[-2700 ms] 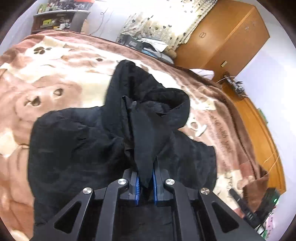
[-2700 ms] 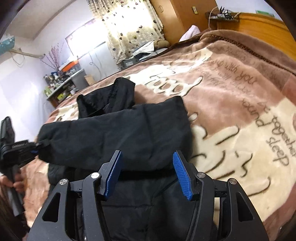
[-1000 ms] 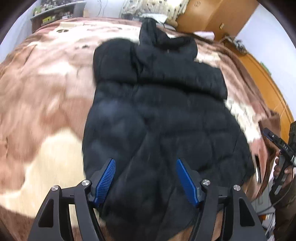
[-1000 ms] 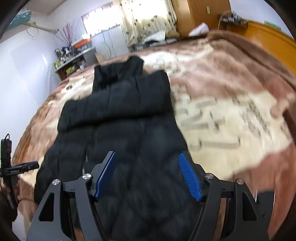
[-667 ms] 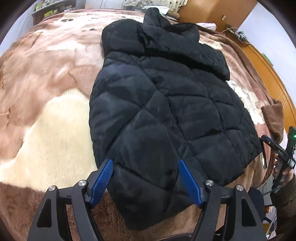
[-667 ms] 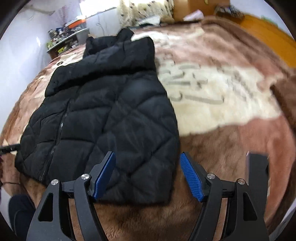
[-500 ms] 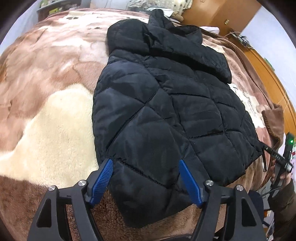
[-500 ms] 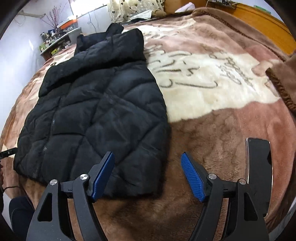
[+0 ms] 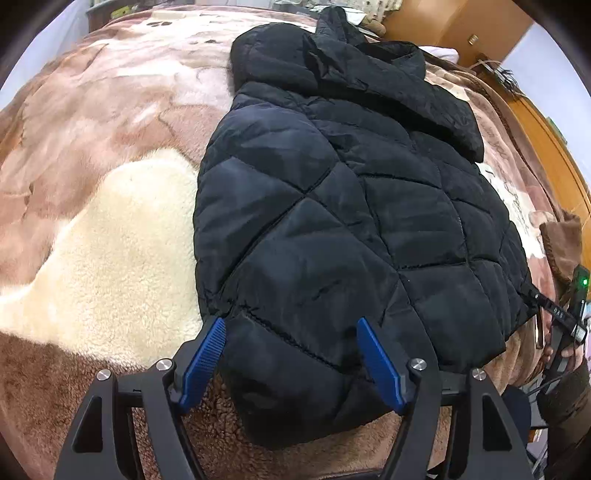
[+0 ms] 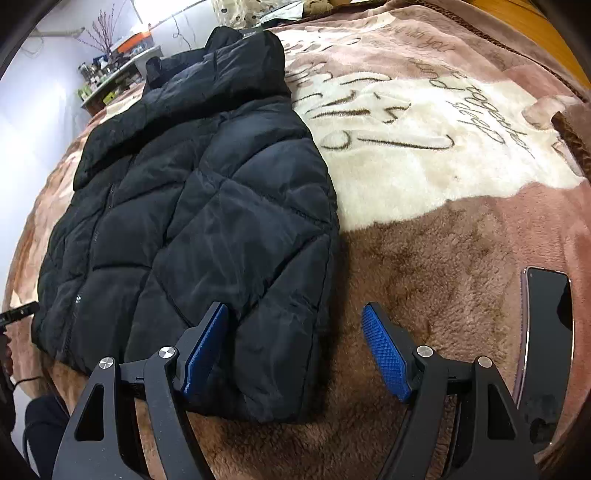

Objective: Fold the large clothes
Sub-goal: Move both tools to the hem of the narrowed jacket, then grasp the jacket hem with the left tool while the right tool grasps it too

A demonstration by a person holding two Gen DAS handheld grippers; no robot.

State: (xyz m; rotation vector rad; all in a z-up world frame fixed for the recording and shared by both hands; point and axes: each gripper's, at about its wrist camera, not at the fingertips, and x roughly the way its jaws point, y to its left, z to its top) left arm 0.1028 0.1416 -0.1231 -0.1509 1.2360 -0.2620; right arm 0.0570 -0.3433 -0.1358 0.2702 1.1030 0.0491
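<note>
Two grippers: both are pointing steeply down at the near hem of the jacket, one at each lower corner.
Left gripper (image 9: pixel 288 356): its jaws are standing wide apart, released, with the jacket's left hem corner lying between the blue pads (image 9: pixel 202 356); the pads are not pressing on the fabric.
Right gripper (image 10: pixel 295 350): its jaws are also standing spread and gripping nothing; the left pad is sitting over the jacket's right hem corner, while the right pad is hanging over bare blanket.
Black quilted jacket (image 9: pixel 332 206): it is lying flat on the blanket, hem toward the cameras, collar and hood end pointing away toward the far side of the bed; a sleeve is lying folded across the upper chest.
Blanket (image 10: pixel 424 177): a plush brown, pink and cream spread is covering the bed under the jacket, with script lettering showing to the right of the jacket.
Phone (image 10: pixel 546 332): a dark phone is lying on the blanket near the right gripper, apart from the jacket.
Far background: a wooden wardrobe (image 9: pixel 461 26) is standing beyond the bed in the left wrist view, and a cluttered shelf (image 10: pixel 110 77) is showing against the wall in the right wrist view.
</note>
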